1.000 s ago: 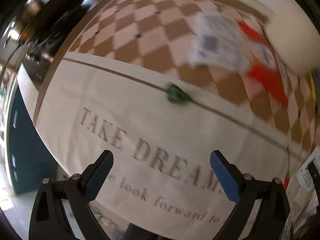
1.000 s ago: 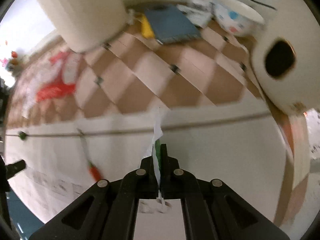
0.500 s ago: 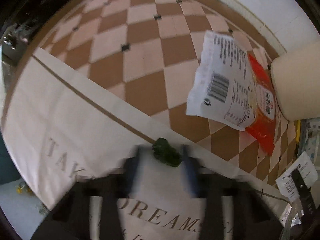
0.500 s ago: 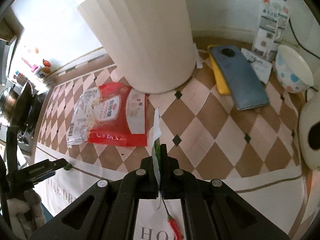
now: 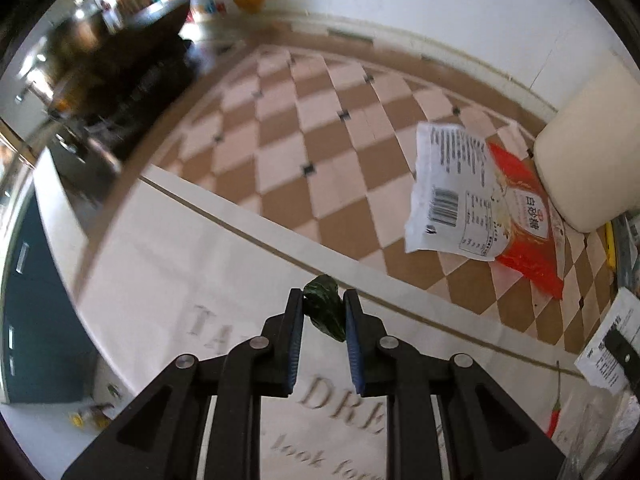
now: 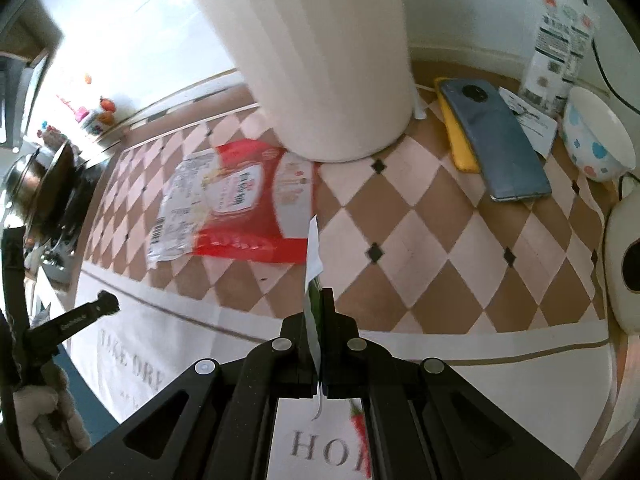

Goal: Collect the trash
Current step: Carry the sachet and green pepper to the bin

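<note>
On the near cloth: you are closing your left gripper (image 5: 322,314) around a dark green scrap (image 5: 325,312), just this side of the cloth's brown border line.
What has just changed: a second ago your left gripper was hanging wide open above the printed cloth (image 5: 168,264) with the scrap lying well ahead of it; now the blue pads (image 5: 295,344) are sitting against both sides of the scrap. I am judging the grasp made, or very nearly.
What that means: you are likely ready to lift it, so one more piece is coming off the bench (image 5: 320,168).
Right gripper: your right gripper (image 6: 318,320) is pinched fully together on a thin white paper strip (image 6: 313,248) with something green beside it; the strip is sticking up past the tips, as it was a second ago. Both grippers are now looking loaded.
Trash left lying: a red and white packet (image 5: 476,204) is lying flat on the checked part, far right, its far end touching the base of the white cylinder (image 6: 316,56); a small red chilli (image 5: 554,420) is lying on the cloth at near right.
Containers: a spotted bowl (image 6: 596,140) is standing at far right; I cannot tell what is in it. Whether the white cylinder is a bin, I cannot tell either; its top is out of view.
Not trash, I am guessing: a phone (image 6: 496,140) lying beside the bowl.
</note>
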`<state>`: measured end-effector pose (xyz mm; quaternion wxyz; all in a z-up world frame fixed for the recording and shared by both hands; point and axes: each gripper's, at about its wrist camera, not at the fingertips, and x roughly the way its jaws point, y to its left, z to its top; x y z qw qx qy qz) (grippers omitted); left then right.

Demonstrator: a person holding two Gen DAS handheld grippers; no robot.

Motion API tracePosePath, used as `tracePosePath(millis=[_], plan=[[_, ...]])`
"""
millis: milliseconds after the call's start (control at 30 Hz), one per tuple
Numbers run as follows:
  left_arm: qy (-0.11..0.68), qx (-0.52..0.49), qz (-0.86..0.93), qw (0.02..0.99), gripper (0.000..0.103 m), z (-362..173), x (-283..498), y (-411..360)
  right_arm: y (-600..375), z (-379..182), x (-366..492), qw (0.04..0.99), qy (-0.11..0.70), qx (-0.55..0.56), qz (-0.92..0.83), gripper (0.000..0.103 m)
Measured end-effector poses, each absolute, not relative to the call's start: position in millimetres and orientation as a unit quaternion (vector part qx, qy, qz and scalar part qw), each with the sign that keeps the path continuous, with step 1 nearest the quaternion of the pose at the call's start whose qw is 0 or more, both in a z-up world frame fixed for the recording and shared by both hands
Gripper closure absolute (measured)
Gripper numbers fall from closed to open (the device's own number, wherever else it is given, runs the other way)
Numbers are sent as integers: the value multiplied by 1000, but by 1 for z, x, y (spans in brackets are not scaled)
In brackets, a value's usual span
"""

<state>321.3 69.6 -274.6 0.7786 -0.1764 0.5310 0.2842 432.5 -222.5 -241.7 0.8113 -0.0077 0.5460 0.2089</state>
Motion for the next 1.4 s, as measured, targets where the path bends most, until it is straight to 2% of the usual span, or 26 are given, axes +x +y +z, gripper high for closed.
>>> tracePosePath(millis=[233,467,767,933,1133,1400], plan=[[488,-162,326,793,87,-232,253,91,-175,-222,400,794,540,-34,277,103],[461,-194,382,777,87,-221,156,136,-94,-212,336,753,535,-78,376,103],[452,-281,461,711,87,-252,-12,196,28,-236,196,662,544,-155,491,103],[456,-359,481,657,87,-313,-105,234,94,-277,106,601,560,-215,528,103],[444,-491,459,593,87,-442,-190,284,160,-357,14,555,566,-269,546,103],[411,-644,377,523,87,-660,-241,337,229,-558,-53,514,622,-282,519,103]])
